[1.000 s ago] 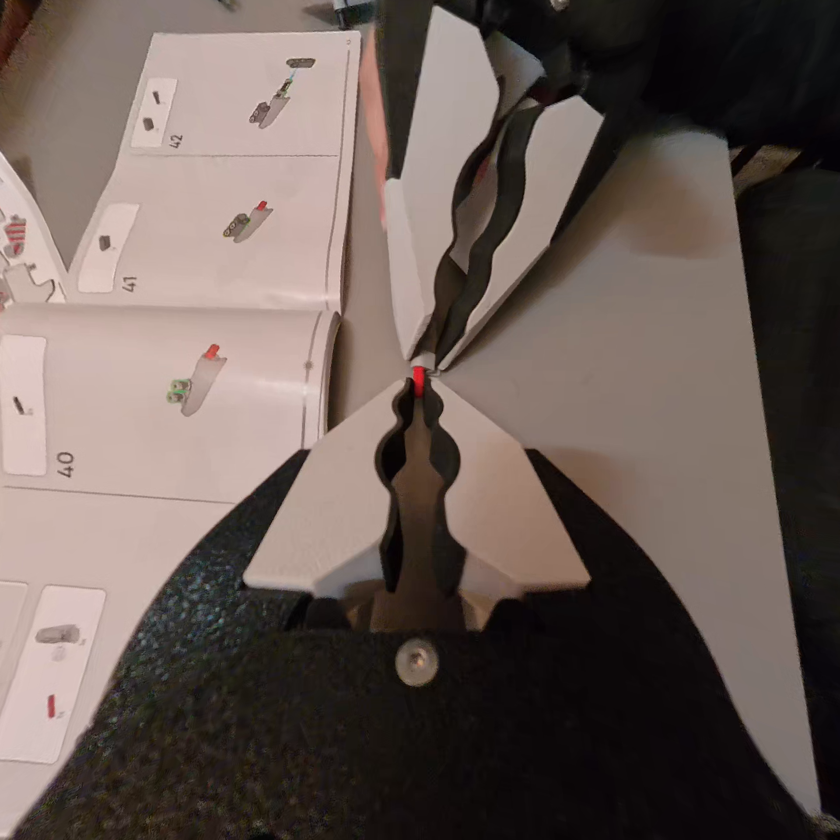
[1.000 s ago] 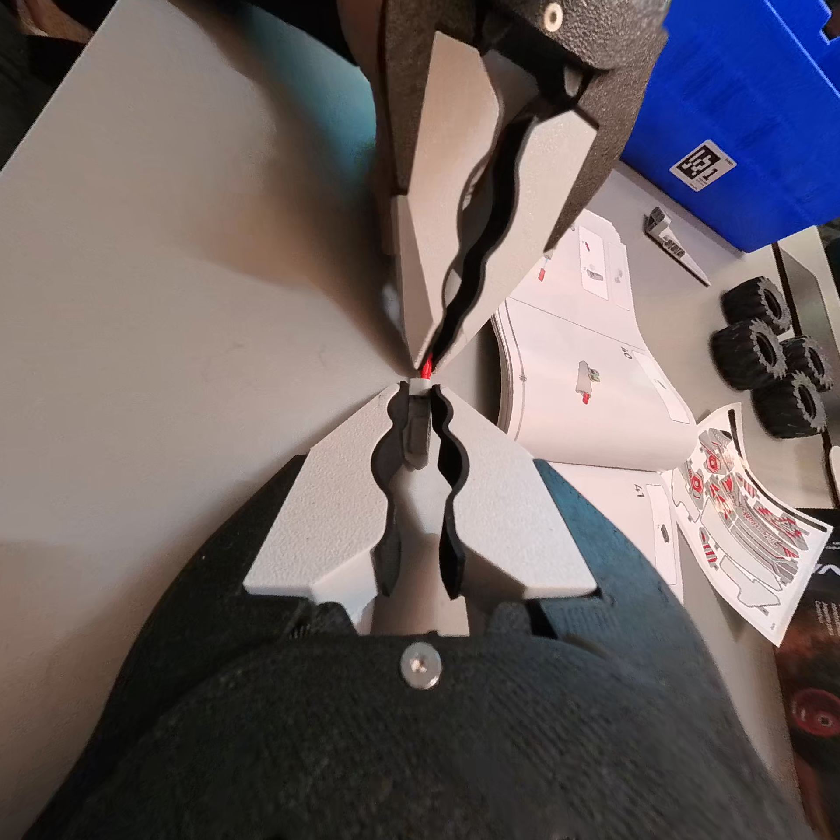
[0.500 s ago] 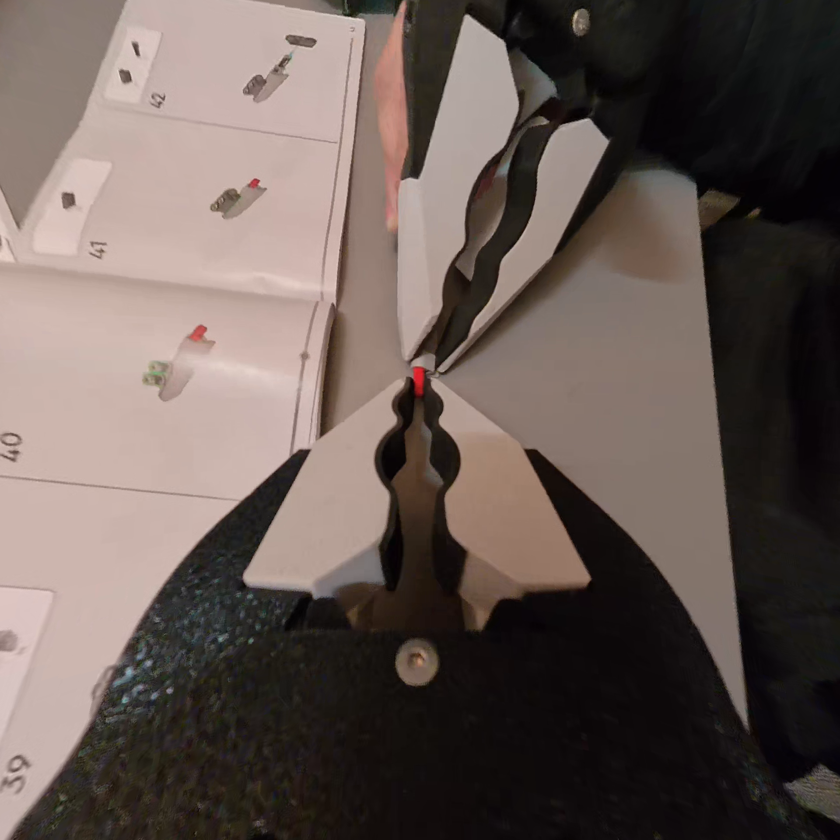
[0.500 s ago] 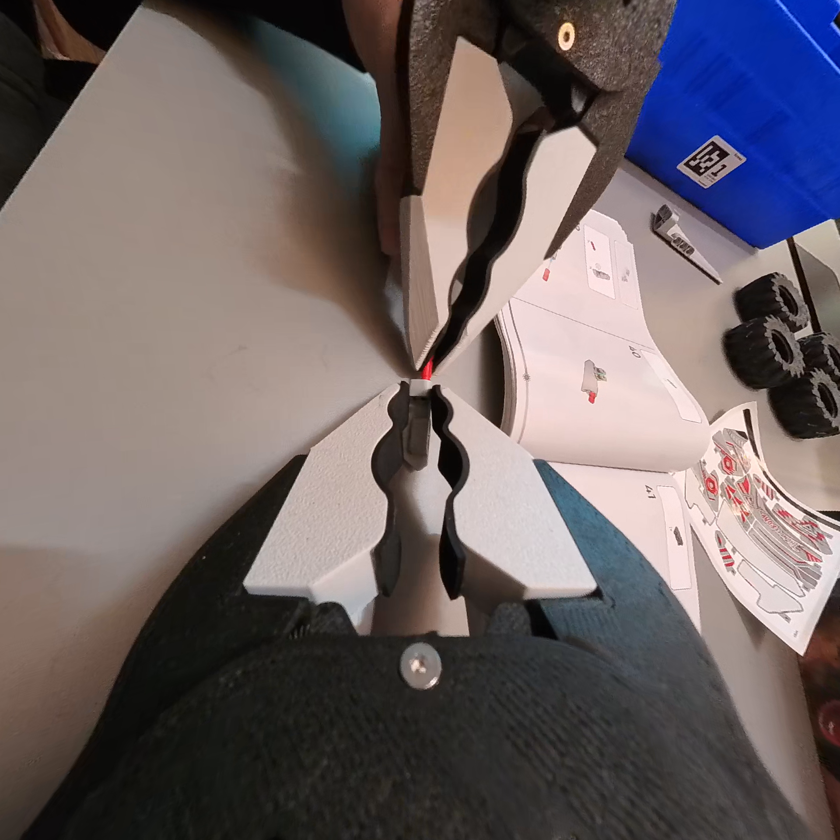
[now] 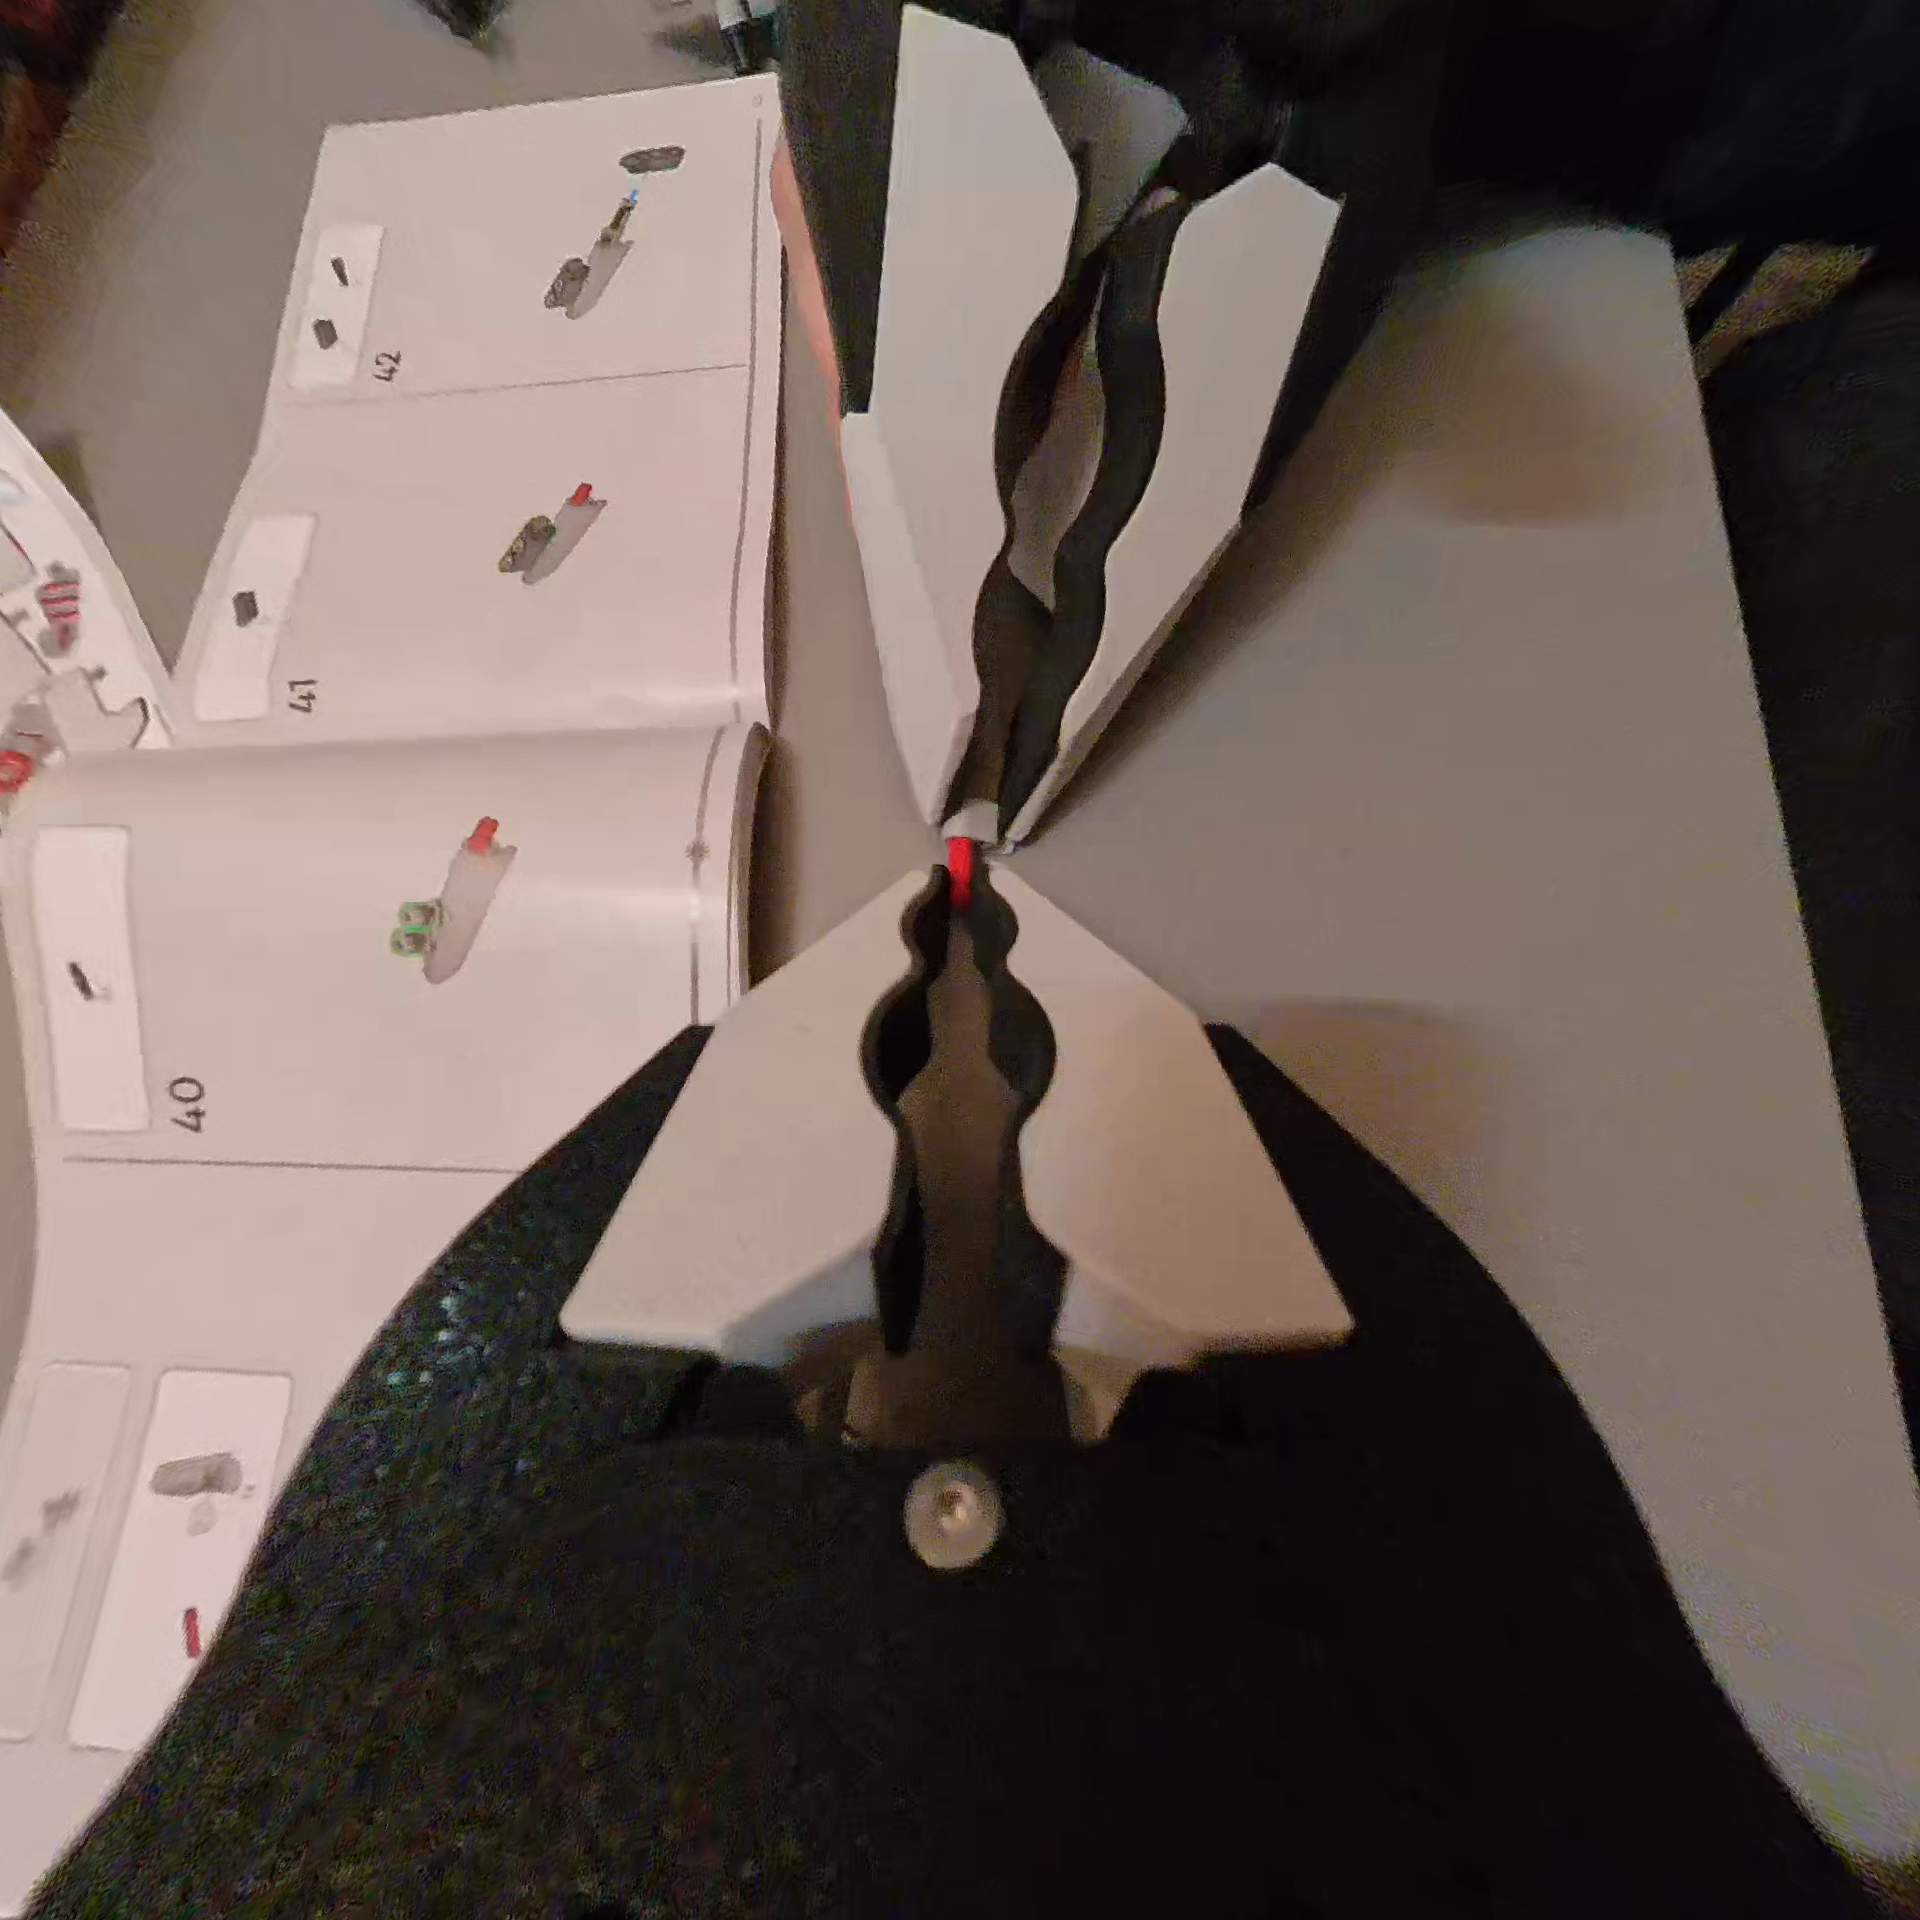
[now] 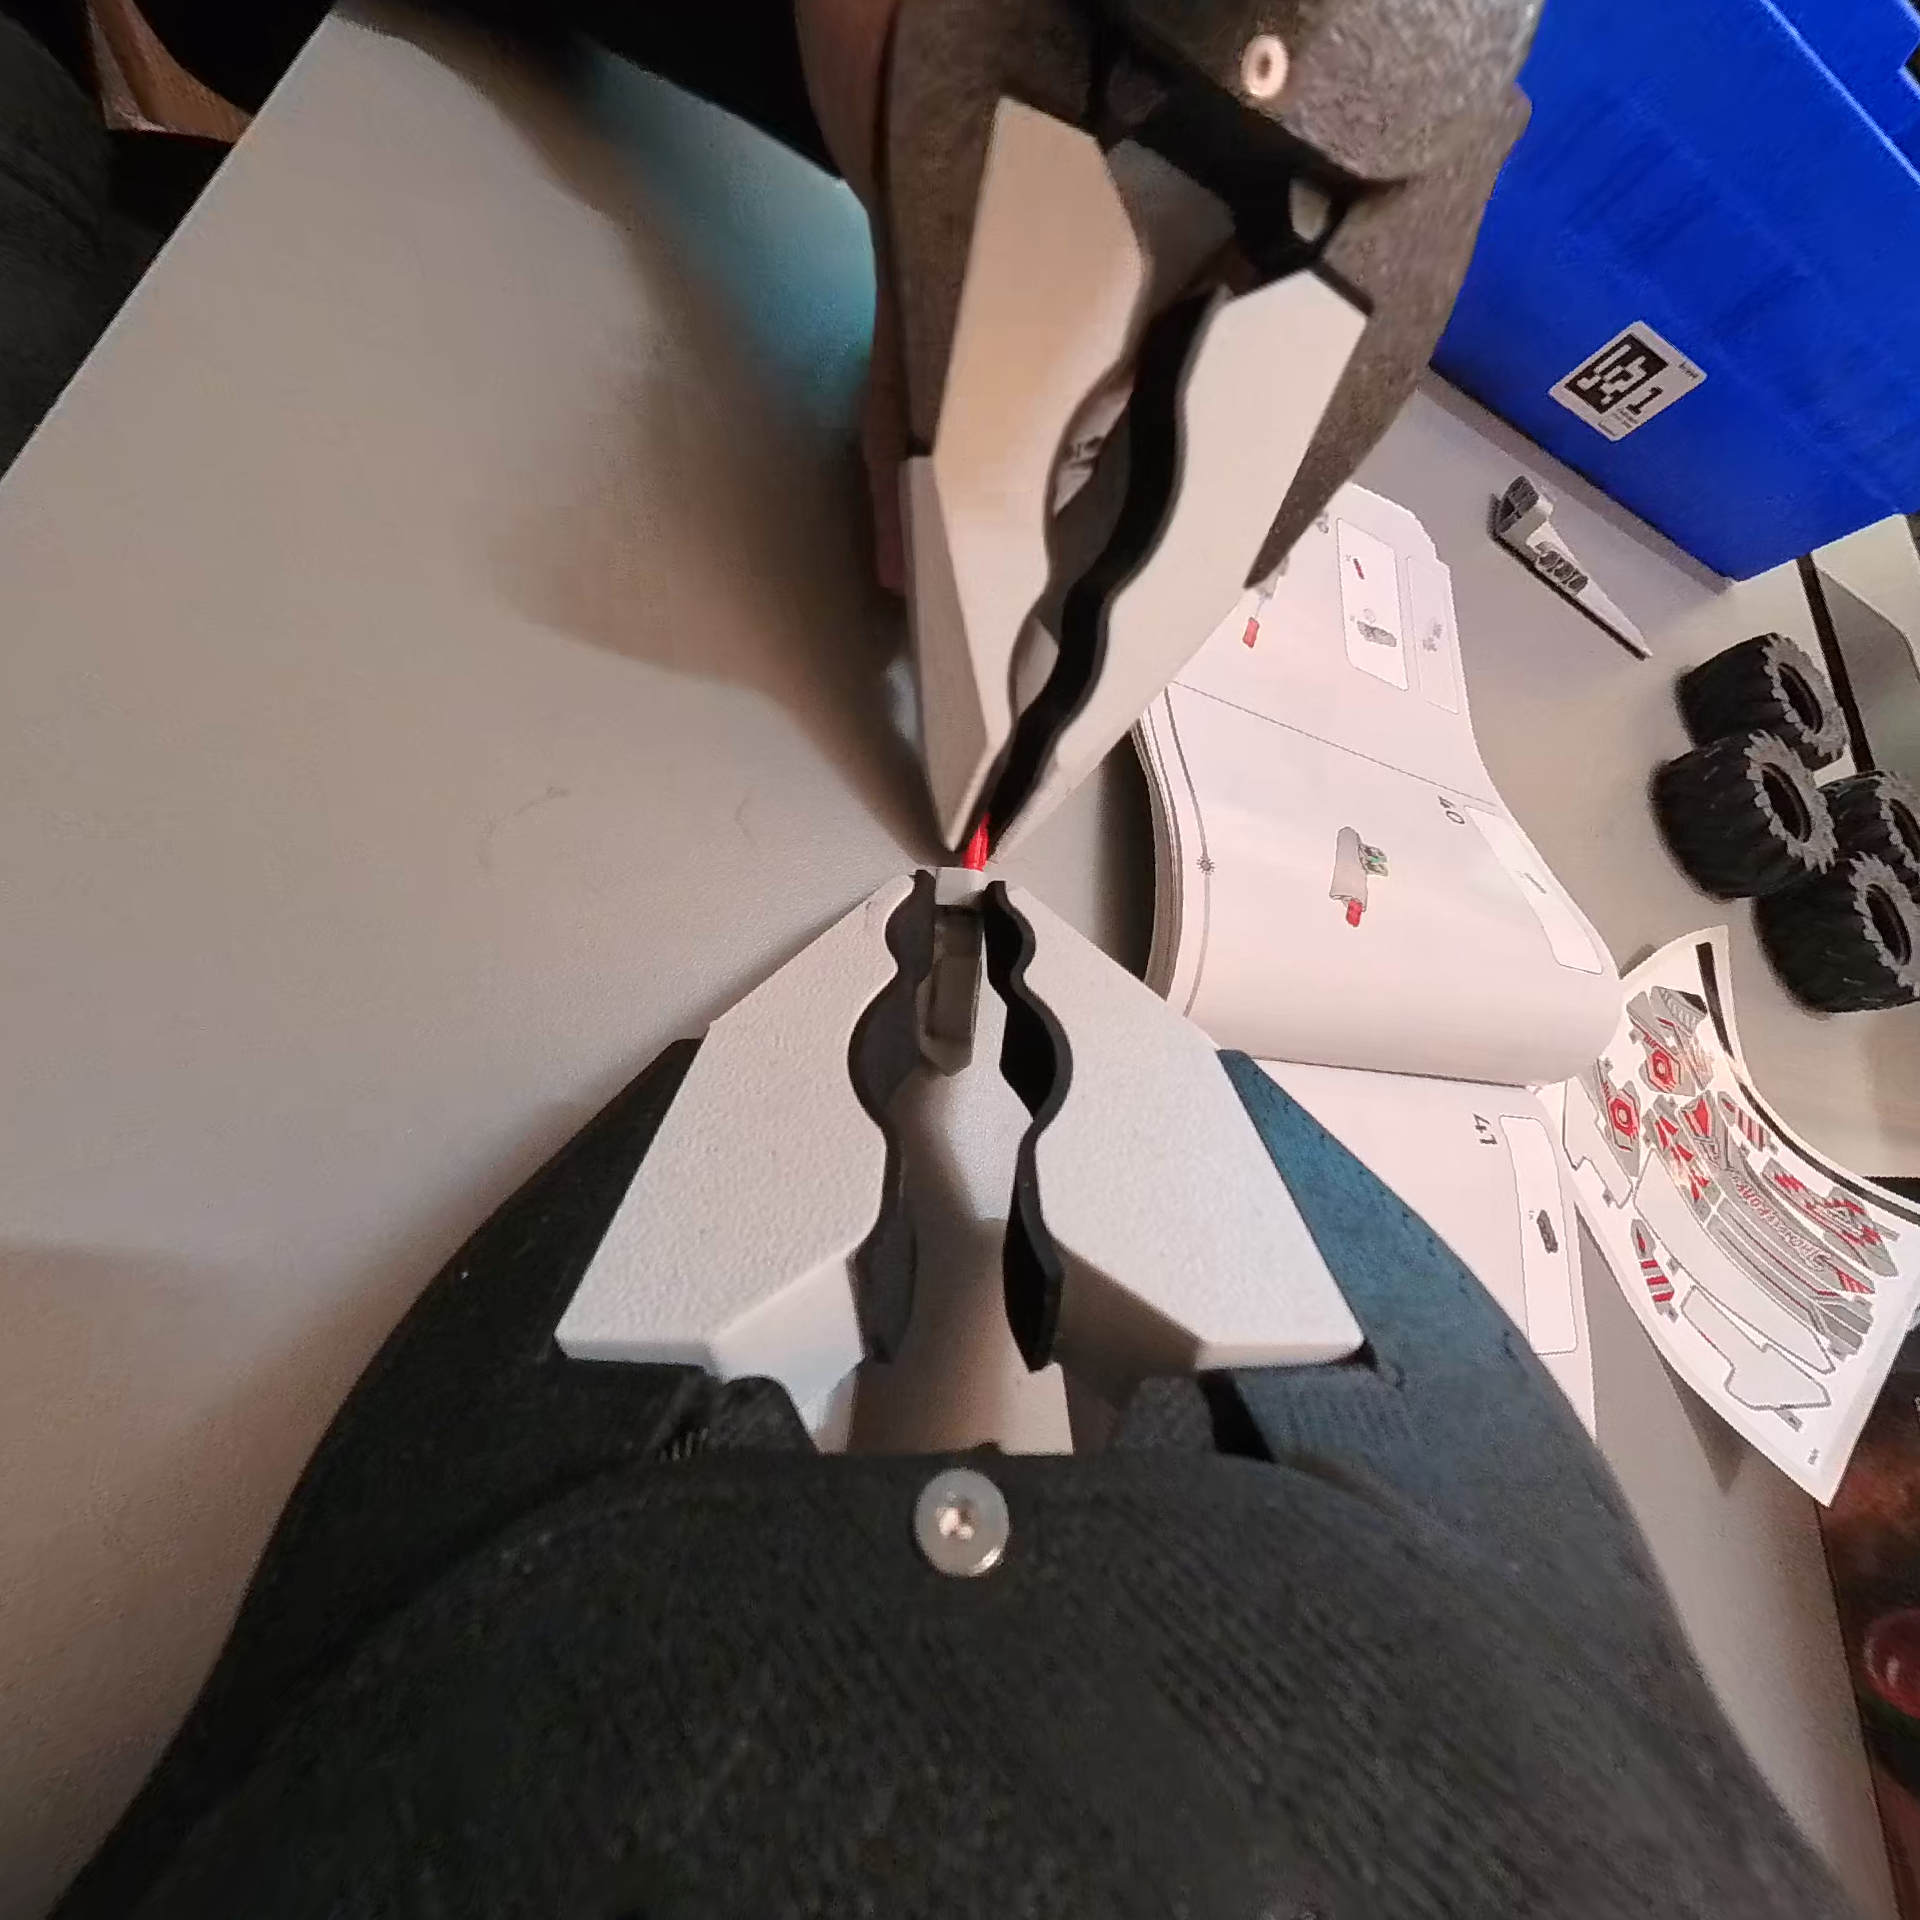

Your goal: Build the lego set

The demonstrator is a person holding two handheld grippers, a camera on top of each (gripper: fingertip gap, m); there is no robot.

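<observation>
My left gripper [image 5: 961, 885] is shut on a small red peg [image 5: 961, 864] at its fingertips. My right gripper [image 6: 956, 896] is shut on a slim grey Lego piece [image 6: 954, 977] that lies between its pads. The two grippers meet tip to tip above the grey table [image 6: 416, 623], and the red peg [image 6: 977, 852] touches the end of the grey piece [image 5: 972, 823]. In the left wrist view the right gripper [image 5: 975, 812] comes in from above. In the right wrist view the left gripper [image 6: 977, 844] comes in from above. How deep the peg sits in the grey piece is hidden.
An open instruction booklet [image 5: 468, 582] lies beside the grippers; it also shows in the right wrist view [image 6: 1351, 831]. A sticker sheet [image 6: 1745, 1226], several black tyres [image 6: 1797, 821], a loose grey part [image 6: 1558, 561] and a blue bin [image 6: 1714, 260] lie beyond it. The grippers are tip to tip, or close to it.
Both grippers stay shut and tip to tip. The pair has swayed slightly over the table, so the booklet shifts in view. The red peg and the grey piece remain in contact.
</observation>
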